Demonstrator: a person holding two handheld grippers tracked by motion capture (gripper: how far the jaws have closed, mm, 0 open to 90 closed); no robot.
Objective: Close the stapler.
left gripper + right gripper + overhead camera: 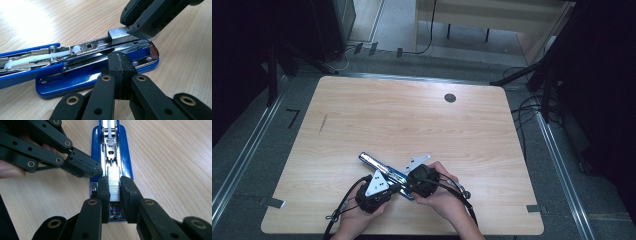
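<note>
High view: the opened blue stapler (382, 168) lies on the table (412, 120) near its front edge, both grippers at its near end. Left gripper view: the left gripper (121, 65), jaws fully closed and empty, presses against the stapler's side. Right gripper view: the right gripper (114, 188) clamps a staple strip (113, 184) over the stapler's open channel.

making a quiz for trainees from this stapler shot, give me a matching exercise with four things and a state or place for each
Things:
1. stapler
2. strip of staples
3. left gripper
4. right gripper

States or places:
A. shut, fingers pressed against the stapler's side
B. lying opened out flat on the table
C. shut on the strip of staples
D. over the metal channel, held between two fingers

Pairs: 1-B, 2-D, 3-A, 4-C
</note>
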